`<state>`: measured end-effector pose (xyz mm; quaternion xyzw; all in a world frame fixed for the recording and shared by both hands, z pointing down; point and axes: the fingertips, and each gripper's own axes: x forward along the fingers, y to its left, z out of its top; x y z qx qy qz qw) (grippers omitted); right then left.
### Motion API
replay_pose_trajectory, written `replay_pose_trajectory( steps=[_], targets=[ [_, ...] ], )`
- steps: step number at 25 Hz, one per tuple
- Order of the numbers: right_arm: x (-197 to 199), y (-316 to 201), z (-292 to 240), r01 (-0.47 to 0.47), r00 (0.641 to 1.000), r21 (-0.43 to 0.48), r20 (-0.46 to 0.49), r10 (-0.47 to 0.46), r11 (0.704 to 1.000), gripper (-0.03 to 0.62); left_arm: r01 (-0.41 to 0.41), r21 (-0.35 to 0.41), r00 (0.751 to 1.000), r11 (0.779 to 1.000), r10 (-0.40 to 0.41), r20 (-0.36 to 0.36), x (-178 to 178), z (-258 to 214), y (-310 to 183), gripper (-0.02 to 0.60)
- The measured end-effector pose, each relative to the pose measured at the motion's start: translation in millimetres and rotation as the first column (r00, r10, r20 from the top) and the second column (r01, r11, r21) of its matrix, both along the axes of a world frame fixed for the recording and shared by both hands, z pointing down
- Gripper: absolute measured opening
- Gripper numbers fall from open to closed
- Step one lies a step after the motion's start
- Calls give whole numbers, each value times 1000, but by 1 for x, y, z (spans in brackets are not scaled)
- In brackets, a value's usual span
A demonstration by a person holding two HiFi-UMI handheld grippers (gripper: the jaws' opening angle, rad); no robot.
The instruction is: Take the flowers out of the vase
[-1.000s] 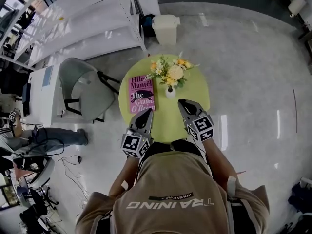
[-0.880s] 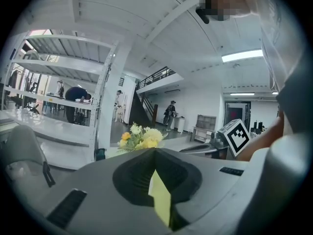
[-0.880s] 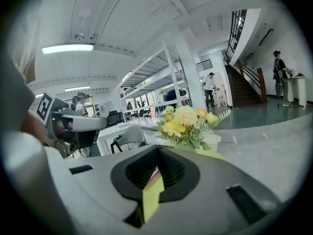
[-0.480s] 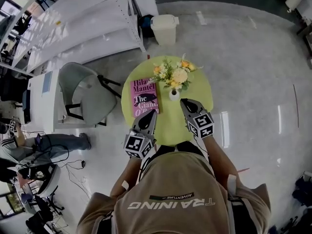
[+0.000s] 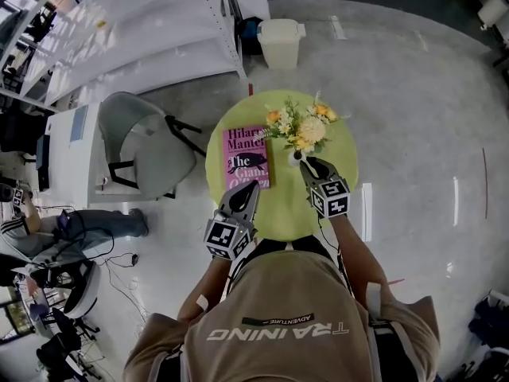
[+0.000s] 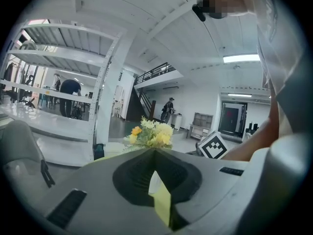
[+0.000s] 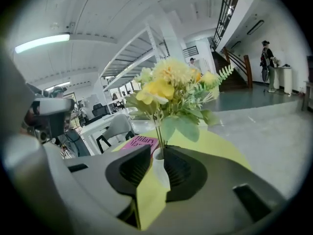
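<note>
- Flowers (image 5: 302, 124) are seen upright in a small white vase (image 5: 296, 158), on the upper right part of the round green surface (image 5: 278, 209).
- Right claw (image 5: 308, 163) is set at the vase. Its jaws are being opened, with the vase between them and not clamped.
- Left claw (image 5: 247, 187) is held just below a pink book (image 5: 246, 156). Its jaws are together, with nothing between.

Left hand-held gripper (image 6: 153, 152), jaws together
</note>
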<state>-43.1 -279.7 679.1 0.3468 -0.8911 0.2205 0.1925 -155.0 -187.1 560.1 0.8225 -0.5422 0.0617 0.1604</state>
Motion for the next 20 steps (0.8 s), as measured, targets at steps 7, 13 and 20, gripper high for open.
replay_pose_trajectory(
  steps=[7,13,20],
  targets=[
    [-12,-27,15,-23,1000,-24,-19,23,999,87,26,-21,1000,999,-26,10,-25,6,-4,2],
    [-27,-37,20,0,999,-28,-41,-1,1000,129,47,-25,999,999,-47,9,-41,4,-6,2],
    [-36,-44,20,13,997,4,-78,-13,1000,80,72,-48,997,996,-71,15,-53,8,-1,2]
  ],
)
